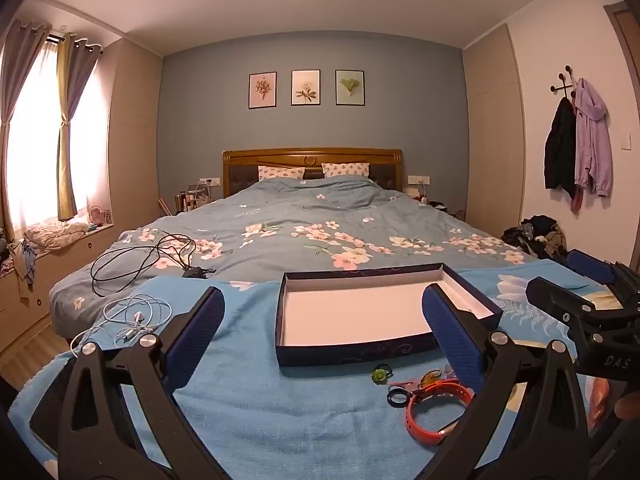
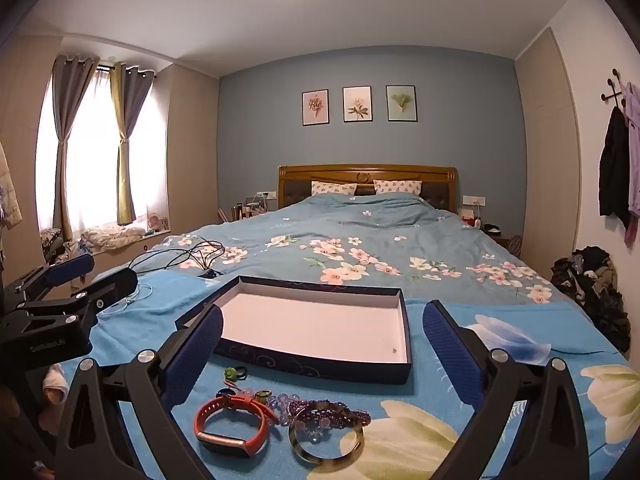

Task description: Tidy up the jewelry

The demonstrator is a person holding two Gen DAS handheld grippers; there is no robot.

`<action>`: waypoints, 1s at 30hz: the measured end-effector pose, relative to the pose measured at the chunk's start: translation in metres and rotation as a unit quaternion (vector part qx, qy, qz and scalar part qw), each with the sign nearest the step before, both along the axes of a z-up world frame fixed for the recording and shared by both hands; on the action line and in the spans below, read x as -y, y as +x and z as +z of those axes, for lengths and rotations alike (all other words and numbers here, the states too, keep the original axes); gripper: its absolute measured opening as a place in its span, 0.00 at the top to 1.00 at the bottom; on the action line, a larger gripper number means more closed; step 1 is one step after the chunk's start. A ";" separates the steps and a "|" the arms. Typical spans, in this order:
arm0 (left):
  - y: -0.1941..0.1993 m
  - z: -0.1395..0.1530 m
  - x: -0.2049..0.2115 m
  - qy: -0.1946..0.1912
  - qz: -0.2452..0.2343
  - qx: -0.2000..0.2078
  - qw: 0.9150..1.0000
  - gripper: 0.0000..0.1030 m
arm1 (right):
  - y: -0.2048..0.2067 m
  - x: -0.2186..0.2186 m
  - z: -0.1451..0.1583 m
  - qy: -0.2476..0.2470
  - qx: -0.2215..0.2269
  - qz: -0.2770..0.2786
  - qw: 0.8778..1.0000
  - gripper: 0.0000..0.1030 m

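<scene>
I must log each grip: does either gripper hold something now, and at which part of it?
Nothing is held. The left gripper and the right gripper are both open and empty, above the blue cloth. The jewelry, such as the orange band, lies untouched before the box.

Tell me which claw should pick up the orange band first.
Probably the right claw: open, with the orange band lying just ahead between its fingers. In the left claw's view it sits off beside the right finger.

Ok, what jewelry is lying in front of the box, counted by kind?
Orange watch band: 1
Bangle: 1
Beaded strands: 2, purple strand, pale strand
Rings: 3, green ring, blue ring, yellowish ring
Total: 7, as far as the pile shows
</scene>
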State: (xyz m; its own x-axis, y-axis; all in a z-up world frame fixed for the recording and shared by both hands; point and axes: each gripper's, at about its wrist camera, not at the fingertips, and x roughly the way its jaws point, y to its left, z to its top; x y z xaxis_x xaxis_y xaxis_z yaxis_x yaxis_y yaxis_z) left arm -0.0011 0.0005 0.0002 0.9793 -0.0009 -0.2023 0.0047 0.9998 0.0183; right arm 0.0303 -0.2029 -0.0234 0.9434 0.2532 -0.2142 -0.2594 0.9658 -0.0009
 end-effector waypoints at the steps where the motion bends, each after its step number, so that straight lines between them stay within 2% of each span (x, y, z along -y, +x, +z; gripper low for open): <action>1: 0.000 0.000 0.000 0.000 0.001 0.000 1.000 0.06 | 0.003 -0.001 0.000 -0.002 0.001 0.000 1.000 0.06; 2: 0.000 0.000 0.000 0.001 0.002 0.000 1.000 0.06 | 0.002 0.003 0.000 0.019 0.005 -0.002 1.000 0.06; 4: -0.001 0.000 0.000 0.000 0.002 0.000 1.000 0.06 | 0.001 0.005 0.001 0.025 0.008 0.001 1.000 0.06; 12: -0.005 0.003 -0.004 -0.002 0.002 0.007 1.000 0.06 | -0.017 0.008 0.001 0.026 0.009 0.001 1.000 0.06; 14: -0.003 0.009 -0.002 -0.003 0.004 0.007 1.000 0.06 | 0.002 0.009 0.002 0.027 -0.007 0.003 1.000 0.06; 18: -0.005 0.014 -0.007 -0.002 0.003 0.009 1.000 0.06 | 0.002 0.010 0.004 0.029 -0.005 0.002 1.000 0.06; 30: -0.008 0.004 -0.004 0.000 0.005 0.017 1.000 0.06 | 0.002 0.010 0.002 0.034 0.001 0.002 0.999 0.06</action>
State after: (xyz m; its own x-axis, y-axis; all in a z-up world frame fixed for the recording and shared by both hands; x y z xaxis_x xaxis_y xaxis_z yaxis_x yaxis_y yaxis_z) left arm -0.0093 0.0044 0.0042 0.9857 0.0095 -0.1683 -0.0066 0.9998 0.0177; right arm 0.0323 -0.2134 -0.0211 0.9425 0.2715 -0.1946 -0.2641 0.9624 0.0636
